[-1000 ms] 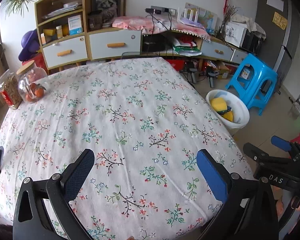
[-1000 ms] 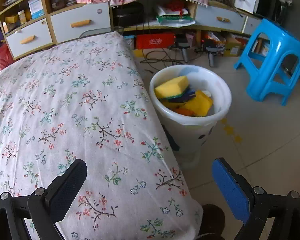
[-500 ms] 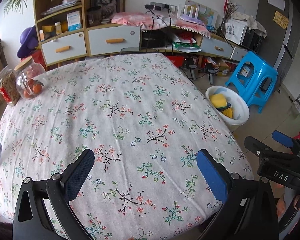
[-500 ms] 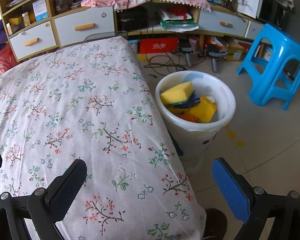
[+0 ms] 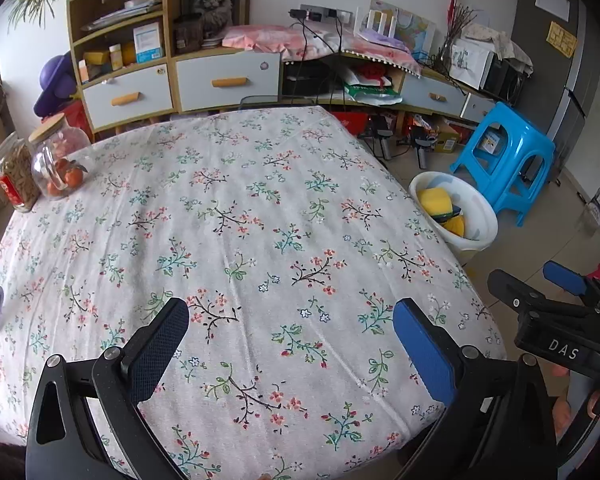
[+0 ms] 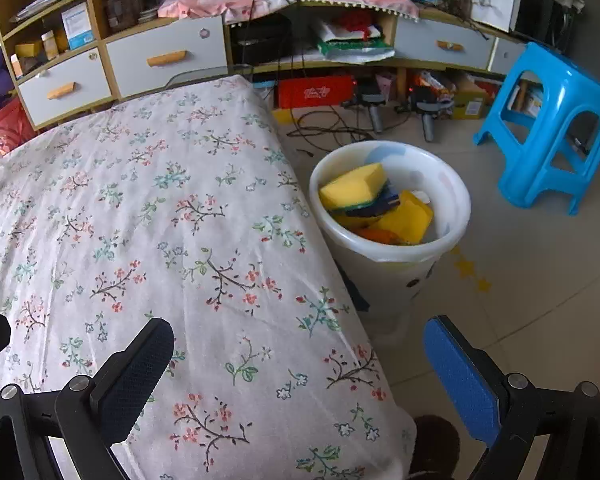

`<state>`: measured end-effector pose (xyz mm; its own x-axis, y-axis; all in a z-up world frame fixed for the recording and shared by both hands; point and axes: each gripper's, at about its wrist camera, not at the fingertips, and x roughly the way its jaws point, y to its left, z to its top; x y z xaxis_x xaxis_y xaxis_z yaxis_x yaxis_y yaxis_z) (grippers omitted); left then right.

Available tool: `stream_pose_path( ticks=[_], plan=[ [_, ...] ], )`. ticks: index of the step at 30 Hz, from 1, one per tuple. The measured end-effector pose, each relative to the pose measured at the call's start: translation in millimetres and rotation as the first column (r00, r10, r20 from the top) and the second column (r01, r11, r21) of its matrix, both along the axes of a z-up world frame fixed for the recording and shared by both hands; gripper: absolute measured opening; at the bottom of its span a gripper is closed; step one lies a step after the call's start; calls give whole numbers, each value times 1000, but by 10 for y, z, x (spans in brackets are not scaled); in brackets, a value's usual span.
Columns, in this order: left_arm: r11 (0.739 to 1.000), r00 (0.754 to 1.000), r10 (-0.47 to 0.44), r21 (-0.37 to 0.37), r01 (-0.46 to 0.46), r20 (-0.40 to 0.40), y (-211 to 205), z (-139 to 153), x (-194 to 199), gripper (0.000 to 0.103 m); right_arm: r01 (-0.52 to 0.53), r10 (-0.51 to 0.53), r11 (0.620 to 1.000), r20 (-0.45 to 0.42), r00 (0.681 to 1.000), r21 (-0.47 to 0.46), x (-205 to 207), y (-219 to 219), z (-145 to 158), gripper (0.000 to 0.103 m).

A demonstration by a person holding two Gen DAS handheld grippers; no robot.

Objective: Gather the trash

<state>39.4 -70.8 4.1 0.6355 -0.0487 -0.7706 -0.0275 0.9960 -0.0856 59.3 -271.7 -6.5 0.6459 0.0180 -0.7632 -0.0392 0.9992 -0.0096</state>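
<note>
White letters "DAS" stand on the right gripper (image 5: 564, 292), seen from the left wrist view.

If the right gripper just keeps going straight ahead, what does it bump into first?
Probably the flowery tablecloth near the table's right edge. The open right gripper points there, with the white bin just to its right. Depth is hard to judge.

Right gripper (image 6: 296, 364) jaws wide apart, nothing between. White bin (image 6: 456, 216) on floor beside table (image 6: 140, 208), holding yellow sponges (image 6: 354, 190).
</note>
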Motion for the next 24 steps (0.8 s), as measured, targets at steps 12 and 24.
stream_pose_path(
  ticks=[12, 24],
  plan=[
    [1000, 1000, 5, 7, -5, 1, -14, 15, -5, 103, -3, 3, 1000, 0, 1000, 7, -9, 16, -6, 102],
    [1000, 1000, 5, 5, -5, 1, -17, 17, -8, 103, -6, 6, 1000, 6, 1000, 9, -10, 33, 6, 102]
  ],
)
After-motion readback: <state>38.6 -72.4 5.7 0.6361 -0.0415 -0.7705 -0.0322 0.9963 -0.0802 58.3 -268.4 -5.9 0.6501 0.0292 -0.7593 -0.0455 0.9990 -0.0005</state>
